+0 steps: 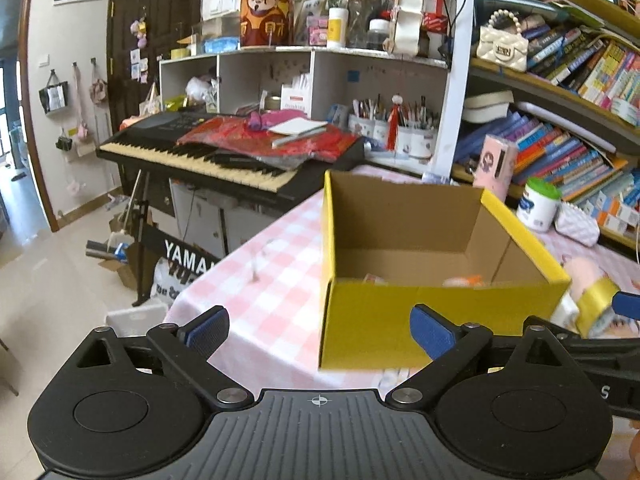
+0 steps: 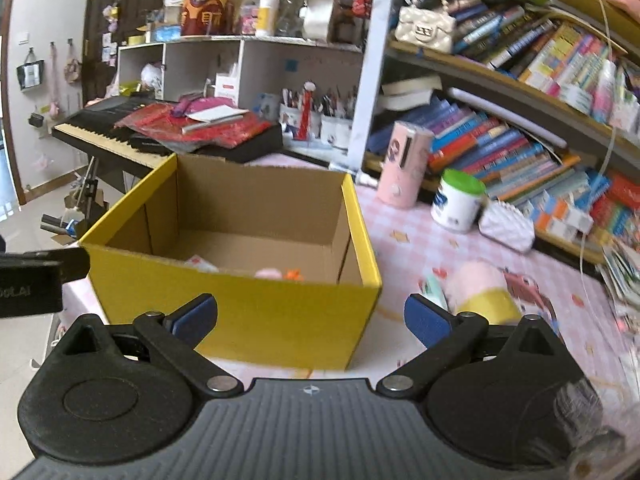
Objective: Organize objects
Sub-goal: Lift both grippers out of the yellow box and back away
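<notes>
An open yellow cardboard box [image 1: 400, 320] [image 2: 240, 312] stands on the pink checked tablecloth [image 1: 264, 280]. Small pink and orange items [image 2: 280, 274] lie on its floor, half hidden by the front wall. My left gripper [image 1: 319, 331] is open just before the box's near left corner, with nothing between its pads. My right gripper [image 2: 311, 323] is open in front of the box's near right corner. A pink roll with a yellow band [image 2: 486, 292] [image 1: 592, 304] lies on the cloth right of the box, just beyond the right gripper's right finger [image 1: 626, 306].
A keyboard [image 1: 224, 160] piled with red cloth stands behind the table's left edge, with floor clutter below. A pink case [image 2: 406, 164], a green-lidded white tub [image 2: 458, 202] and a white quilted pouch [image 2: 506, 226] stand before the bookshelf [image 2: 540, 128] at the back right.
</notes>
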Tool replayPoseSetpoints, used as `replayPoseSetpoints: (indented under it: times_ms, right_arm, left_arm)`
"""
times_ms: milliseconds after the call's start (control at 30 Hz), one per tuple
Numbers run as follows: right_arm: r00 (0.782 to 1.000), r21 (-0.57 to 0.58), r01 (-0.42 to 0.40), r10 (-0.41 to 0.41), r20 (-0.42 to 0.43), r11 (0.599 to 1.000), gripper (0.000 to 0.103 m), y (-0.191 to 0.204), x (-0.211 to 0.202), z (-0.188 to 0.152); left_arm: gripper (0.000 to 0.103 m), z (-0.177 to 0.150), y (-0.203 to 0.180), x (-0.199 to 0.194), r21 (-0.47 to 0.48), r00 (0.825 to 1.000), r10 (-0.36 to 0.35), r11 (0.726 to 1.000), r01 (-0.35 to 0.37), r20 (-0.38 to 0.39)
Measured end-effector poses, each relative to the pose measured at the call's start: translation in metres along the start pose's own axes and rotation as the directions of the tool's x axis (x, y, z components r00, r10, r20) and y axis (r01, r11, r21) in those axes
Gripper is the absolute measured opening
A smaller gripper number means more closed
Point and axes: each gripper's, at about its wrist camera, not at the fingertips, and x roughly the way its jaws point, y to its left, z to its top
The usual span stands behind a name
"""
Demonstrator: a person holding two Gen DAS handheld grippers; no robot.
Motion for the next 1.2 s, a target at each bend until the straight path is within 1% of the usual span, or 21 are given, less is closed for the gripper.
replayPoseSetpoints:
  times_ms: [300, 567, 833, 1200]
  right_arm:
    - [0.999, 0.015, 0.022, -0.021, -0.044, 1.000, 0.101, 0.022, -0.038, -0.035]
    - [0.996, 0.060, 0.042, -0.037, -0.080, 0.997, 0.101, 0.031, -0.062, -0.059]
    - [0.990, 0.116, 0.102, -0.089, -0.113, 0.988, 0.101, 0.021, -0.080, -0.075]
    - [0.973, 0.157, 0.200, -0.177, -0.151, 0.967, 0.101, -0.003, -0.093, -0.088]
  left_arm:
    - [0.098, -0.030, 0.024, -0.027, 0.004, 0.999, -0.002, 1.000, 0.002, -0.053]
    - [0.098, -0.046, 0.031, -0.041, 0.037, 0.996, -0.028, 0.999, 0.032, -0.087]
    - [0.098, -0.054, 0.019, -0.045, 0.077, 0.988, -0.095, 0.992, 0.105, -0.123]
    - [0.098, -0.064, -0.011, -0.041, 0.113, 0.968, -0.180, 0.973, 0.202, -0.177]
